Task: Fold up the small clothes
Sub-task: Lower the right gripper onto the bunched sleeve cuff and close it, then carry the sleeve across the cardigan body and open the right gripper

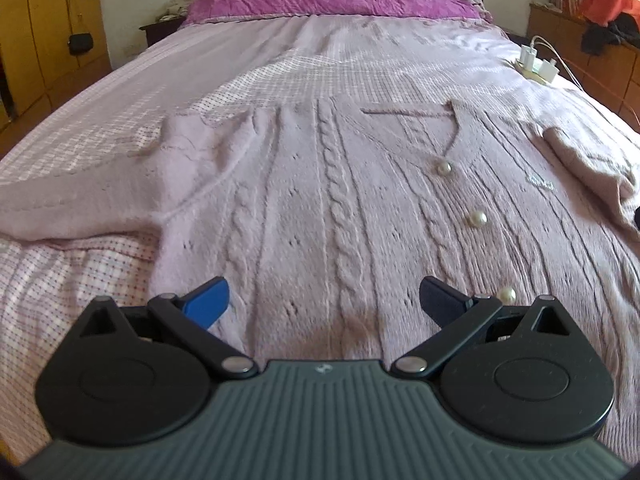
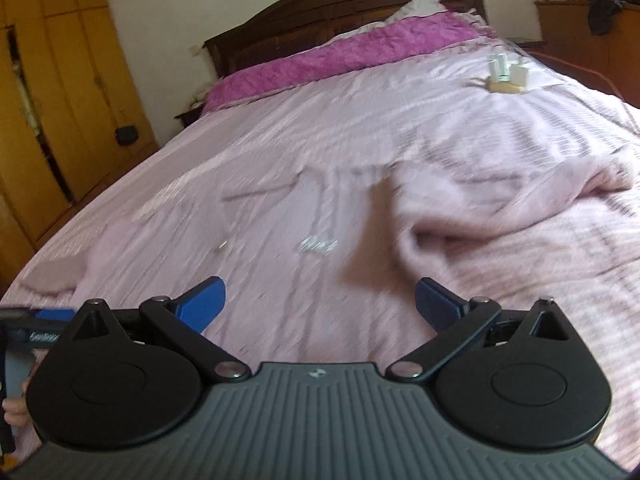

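Note:
A pale pink cable-knit cardigan (image 1: 340,200) with pearl buttons (image 1: 444,168) lies flat, front up, on the bed. Its left sleeve (image 1: 80,200) stretches out to the left; its right sleeve (image 1: 588,168) is bunched at the right. My left gripper (image 1: 324,300) hovers open over the cardigan's lower hem, with nothing between its blue fingers (image 1: 208,300). In the blurred right wrist view the cardigan (image 2: 300,232) shows again, with the crumpled right sleeve (image 2: 480,208) ahead. My right gripper (image 2: 320,304) is open and empty above the knit.
The bed carries a pink checked sheet (image 1: 100,112) and a magenta bolster (image 1: 332,2) by the dark headboard (image 2: 340,4). White chargers (image 1: 536,64) sit at the bed's right edge. A wooden wardrobe (image 2: 52,92) stands left, a dresser (image 1: 592,52) right.

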`<act>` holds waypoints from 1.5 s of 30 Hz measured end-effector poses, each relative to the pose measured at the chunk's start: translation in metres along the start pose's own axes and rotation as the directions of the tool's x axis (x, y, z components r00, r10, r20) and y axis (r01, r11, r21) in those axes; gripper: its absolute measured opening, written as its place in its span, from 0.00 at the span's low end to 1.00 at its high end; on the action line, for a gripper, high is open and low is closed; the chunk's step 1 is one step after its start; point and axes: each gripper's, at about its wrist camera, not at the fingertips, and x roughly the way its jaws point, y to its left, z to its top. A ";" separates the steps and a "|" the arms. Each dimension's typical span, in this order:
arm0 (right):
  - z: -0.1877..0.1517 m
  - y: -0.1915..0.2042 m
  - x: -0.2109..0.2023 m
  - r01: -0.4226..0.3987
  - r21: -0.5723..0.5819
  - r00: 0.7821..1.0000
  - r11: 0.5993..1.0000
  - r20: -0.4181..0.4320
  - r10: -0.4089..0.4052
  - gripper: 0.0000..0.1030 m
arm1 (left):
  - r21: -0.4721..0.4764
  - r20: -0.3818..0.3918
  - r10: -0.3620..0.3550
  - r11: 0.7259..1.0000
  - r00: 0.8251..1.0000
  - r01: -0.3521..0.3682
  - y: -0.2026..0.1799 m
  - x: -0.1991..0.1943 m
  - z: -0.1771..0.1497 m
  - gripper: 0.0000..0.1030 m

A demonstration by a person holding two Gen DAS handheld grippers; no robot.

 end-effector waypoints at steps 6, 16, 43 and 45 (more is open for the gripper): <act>0.028 -0.055 0.012 0.052 0.098 0.999 0.994 -0.002 -0.052 1.00 | -0.008 -0.011 0.017 1.000 1.000 -0.017 -0.001 0.004 0.005 1.00; 0.046 -0.128 0.049 0.156 0.241 0.987 0.958 0.009 -0.163 1.00 | -0.009 -0.048 0.041 0.999 0.998 -0.041 -0.005 0.014 0.008 1.00; 0.080 -0.180 0.053 0.108 0.399 0.952 0.911 0.221 -0.210 0.11 | 0.020 -0.036 0.079 0.997 0.996 -0.078 -0.014 0.012 0.016 1.00; 0.088 -0.174 0.040 0.099 0.390 0.940 0.916 0.264 -0.214 0.11 | 0.015 -0.028 0.081 0.997 0.996 -0.080 -0.012 0.011 0.017 1.00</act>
